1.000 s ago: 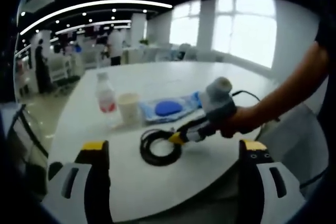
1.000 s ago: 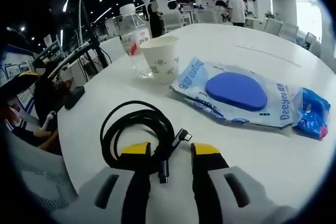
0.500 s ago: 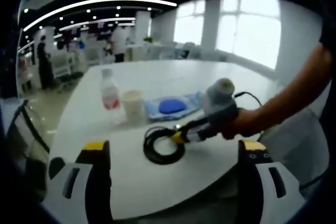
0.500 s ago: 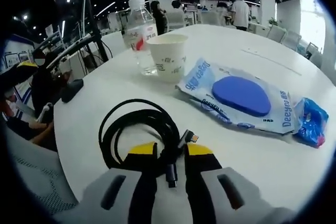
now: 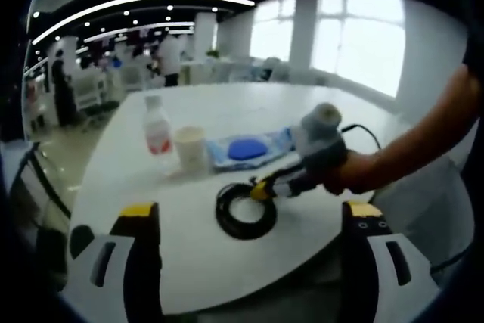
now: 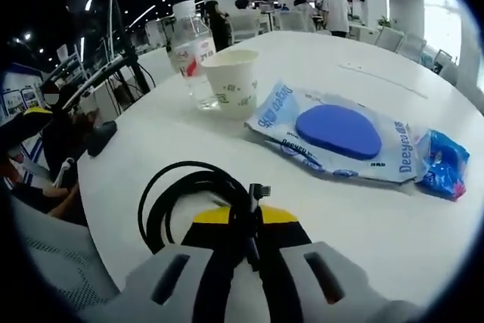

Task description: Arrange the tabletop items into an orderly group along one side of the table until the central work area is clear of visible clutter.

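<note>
Cable [image 6: 198, 196] first: it's a black coiled one lying on the white counter [image 6: 363, 209] near its front edge, and the right gripper [image 6: 243, 217] has its yellow-tipped jaws pinched together on the strands at the coil's right side, with the plug end poking up just above the tips. In the left gripper view you get the same thing from the other side, the right gripper [image 5: 262, 189] held in a person's hand [image 5: 355, 175], nose down at the coil's [image 5: 246, 212] top edge.

Behind the cable in the right gripper view there's a white paper cup [image 6: 231, 82] standing upright, and a clear water bottle [image 6: 190, 54] with a red label just beside it on the left, maybe touching, hard to say. To the right of the cup lies a flat wet-wipes pack [image 6: 336, 135] with a blue oval lid, and a small blue crinkly packet [image 6: 440, 166] sits at the pack's far right end.

Left gripper [image 5: 249, 221] hangs off the counter's near edge, jaws wide apart and holding nothing, well clear of the coil.
</note>
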{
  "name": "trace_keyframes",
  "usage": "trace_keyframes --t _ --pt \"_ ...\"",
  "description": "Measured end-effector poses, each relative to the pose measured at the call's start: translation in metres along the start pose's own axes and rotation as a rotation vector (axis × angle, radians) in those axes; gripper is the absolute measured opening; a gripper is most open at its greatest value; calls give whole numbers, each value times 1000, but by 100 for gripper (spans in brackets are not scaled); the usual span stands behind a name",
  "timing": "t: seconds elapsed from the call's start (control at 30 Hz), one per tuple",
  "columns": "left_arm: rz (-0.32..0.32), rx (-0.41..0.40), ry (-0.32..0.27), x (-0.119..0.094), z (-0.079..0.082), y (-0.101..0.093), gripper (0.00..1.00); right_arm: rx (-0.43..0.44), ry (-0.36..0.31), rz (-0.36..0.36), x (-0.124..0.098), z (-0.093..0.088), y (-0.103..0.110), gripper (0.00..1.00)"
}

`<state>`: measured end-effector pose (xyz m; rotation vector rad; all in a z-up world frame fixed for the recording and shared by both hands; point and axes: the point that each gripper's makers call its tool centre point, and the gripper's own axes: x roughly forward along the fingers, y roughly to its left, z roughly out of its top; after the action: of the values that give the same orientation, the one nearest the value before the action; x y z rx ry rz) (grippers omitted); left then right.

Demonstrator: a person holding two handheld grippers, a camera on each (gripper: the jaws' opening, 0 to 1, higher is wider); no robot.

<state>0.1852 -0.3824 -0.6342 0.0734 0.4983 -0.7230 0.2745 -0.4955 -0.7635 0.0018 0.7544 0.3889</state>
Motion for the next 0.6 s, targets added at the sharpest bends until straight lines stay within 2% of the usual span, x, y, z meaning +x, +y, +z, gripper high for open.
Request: trace_keyframes --t 0.23,0.6 --pt "-4 -4 -3 0 1 -1 97 42 -18 12 -8 6 -1 9" --pt "-1 4 -5 0 1 -1 97 40 -53 44 -23 13 7 9"
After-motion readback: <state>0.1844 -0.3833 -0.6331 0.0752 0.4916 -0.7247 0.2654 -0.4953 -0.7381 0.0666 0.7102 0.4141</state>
